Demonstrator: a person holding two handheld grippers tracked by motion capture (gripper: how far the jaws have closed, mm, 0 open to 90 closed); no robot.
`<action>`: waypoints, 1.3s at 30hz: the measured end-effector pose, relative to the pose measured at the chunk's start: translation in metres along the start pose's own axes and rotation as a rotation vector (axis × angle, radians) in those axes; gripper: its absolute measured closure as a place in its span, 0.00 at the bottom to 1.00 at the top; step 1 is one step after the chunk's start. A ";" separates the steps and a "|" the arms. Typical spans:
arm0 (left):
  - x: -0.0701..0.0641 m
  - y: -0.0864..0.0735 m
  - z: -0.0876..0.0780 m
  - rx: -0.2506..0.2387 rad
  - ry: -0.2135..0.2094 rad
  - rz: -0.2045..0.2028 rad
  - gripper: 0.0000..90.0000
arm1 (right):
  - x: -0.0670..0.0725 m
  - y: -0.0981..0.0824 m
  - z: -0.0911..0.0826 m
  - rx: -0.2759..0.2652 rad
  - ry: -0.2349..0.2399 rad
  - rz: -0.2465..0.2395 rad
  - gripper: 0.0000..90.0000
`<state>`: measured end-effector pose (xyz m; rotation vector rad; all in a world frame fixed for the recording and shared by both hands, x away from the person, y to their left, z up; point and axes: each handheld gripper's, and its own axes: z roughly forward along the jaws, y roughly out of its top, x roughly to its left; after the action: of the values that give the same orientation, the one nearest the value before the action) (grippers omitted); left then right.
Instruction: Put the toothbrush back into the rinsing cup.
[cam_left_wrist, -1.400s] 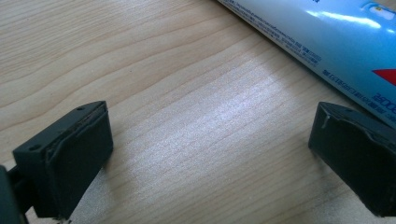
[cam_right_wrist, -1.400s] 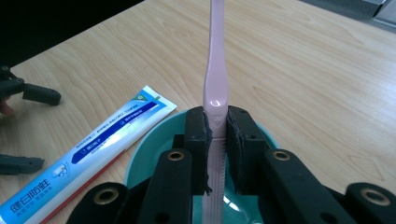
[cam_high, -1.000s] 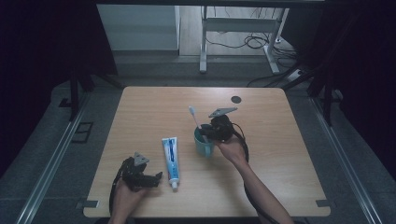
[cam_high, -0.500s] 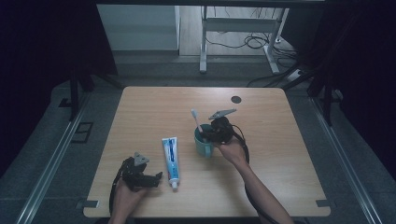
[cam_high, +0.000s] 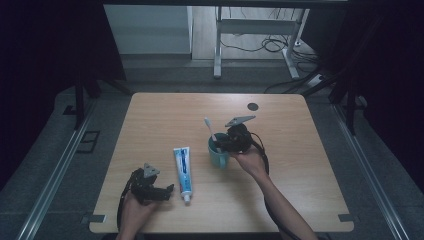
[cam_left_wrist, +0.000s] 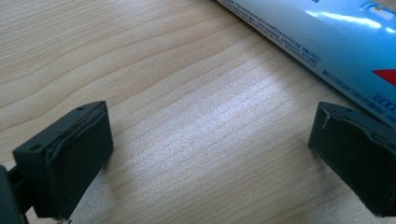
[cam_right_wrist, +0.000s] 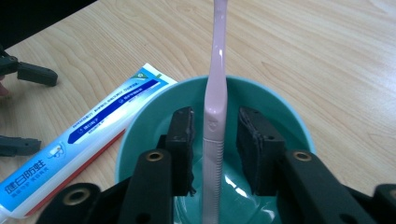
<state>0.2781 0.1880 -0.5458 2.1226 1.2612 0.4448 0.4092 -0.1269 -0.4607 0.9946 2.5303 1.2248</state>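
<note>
A teal cup (cam_high: 219, 156) stands mid-table with a pale pink toothbrush (cam_high: 211, 131) upright in it, head up. My right gripper (cam_high: 226, 145) reaches into the cup from the right. In the right gripper view its jaws have just been opening. The toothbrush (cam_right_wrist: 217, 70) stands between the pads (cam_right_wrist: 183, 135) with a small gap on each side, inside the cup (cam_right_wrist: 280, 121). A blue-and-white toothpaste tube (cam_high: 183, 167) lies left of the cup. My left gripper (cam_high: 167, 192) rests open near the front left, its jaws (cam_left_wrist: 219, 154) wide beside the tube (cam_left_wrist: 336, 42).
The wooden table (cam_high: 300, 190) has a small dark round mark (cam_high: 253, 106) near its far edge. Desk legs and cables stand on the floor beyond. The left gripper (cam_right_wrist: 28, 109) also shows at the left edge of the right gripper view, next to the tube (cam_right_wrist: 102, 126).
</note>
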 end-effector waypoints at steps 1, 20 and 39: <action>0.000 0.000 0.000 0.000 0.000 0.000 0.00 | 0.000 0.001 -0.001 -0.001 0.000 -0.002 0.68; 0.000 0.000 0.000 0.000 0.000 0.000 0.00 | 0.008 0.005 -0.033 -0.001 -0.017 -0.069 0.44; 0.000 0.000 0.000 -0.001 0.003 0.000 0.00 | 0.008 -0.012 -0.063 -0.010 -0.055 -0.110 0.26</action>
<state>0.2783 0.1877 -0.5459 2.1222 1.2620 0.4485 0.3714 -0.1669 -0.4275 0.8616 2.4983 1.1615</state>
